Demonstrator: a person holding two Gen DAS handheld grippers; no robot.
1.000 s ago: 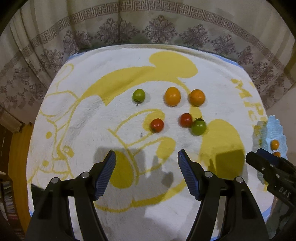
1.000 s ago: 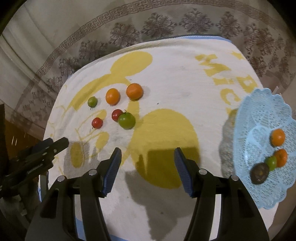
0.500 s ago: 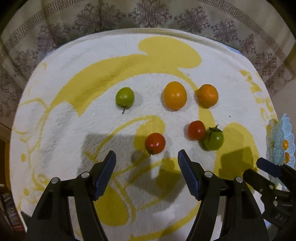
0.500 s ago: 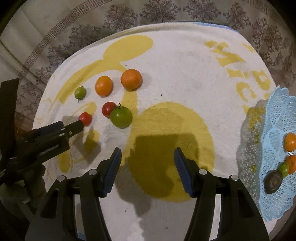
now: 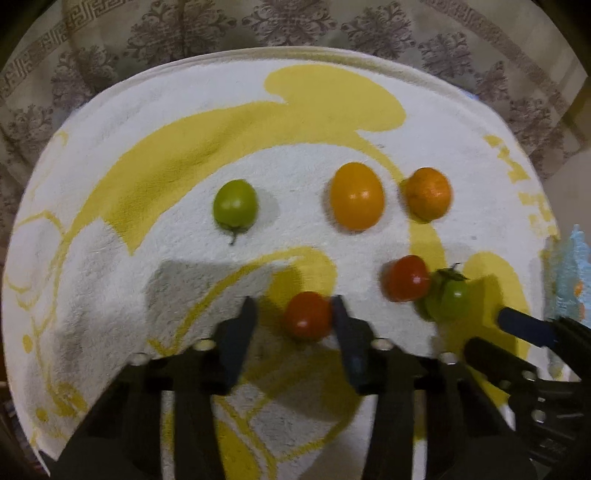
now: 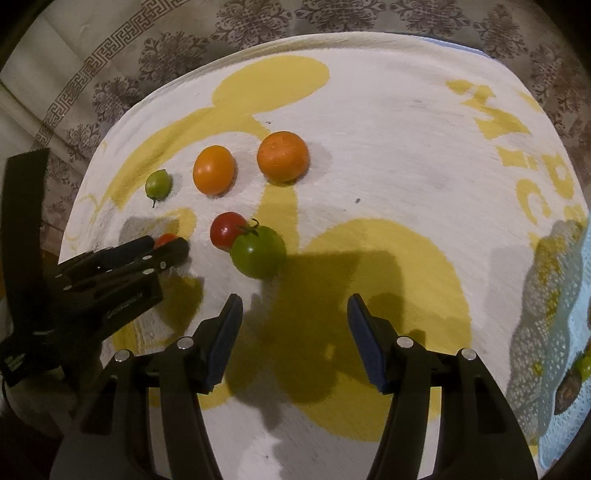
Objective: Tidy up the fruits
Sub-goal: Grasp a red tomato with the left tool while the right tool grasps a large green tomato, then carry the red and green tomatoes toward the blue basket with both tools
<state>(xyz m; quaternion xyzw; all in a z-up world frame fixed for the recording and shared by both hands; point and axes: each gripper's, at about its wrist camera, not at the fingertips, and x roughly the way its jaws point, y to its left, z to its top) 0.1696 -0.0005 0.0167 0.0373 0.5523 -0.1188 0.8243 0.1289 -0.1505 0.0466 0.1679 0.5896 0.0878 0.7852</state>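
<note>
My left tool [image 5: 294,302] pointed steeply down at the white and yellow towel [image 5: 184,110] that covered the bench. Its jaws had just been closing around the nearer red tomato [image 5: 308,319]. The tomato sat between the 2 blue pads; the right-hand pad touched its side, while a narrow strip of towel showed between its other side and the left-hand pad. That view was blurred, so I counted the tool as not yet clamped.

My right tool [image 6: 294,300] hung over the big yellow patch, its jaws apart with nothing between them. The large green tomato [image 6: 258,251] lay just beyond its tips. A second red tomato [image 6: 227,229] touched that green one on its far left side.

3 more fruits lay in a row farther back: a small green fruit [image 5: 234,203] with its stem toward me, a smooth orange fruit [image 5: 356,195] and a rougher mandarin [image 5: 428,192], the last 2 near each other, the green one well apart.

A pale blue lace basket [image 6: 554,314] stood at the right edge of the towel, well apart from the loose fruit. I could make out 1 green fruit and 1 dark one at the frame's edge there. Patterned cloth [image 5: 295,22] hung behind the bench.
</note>
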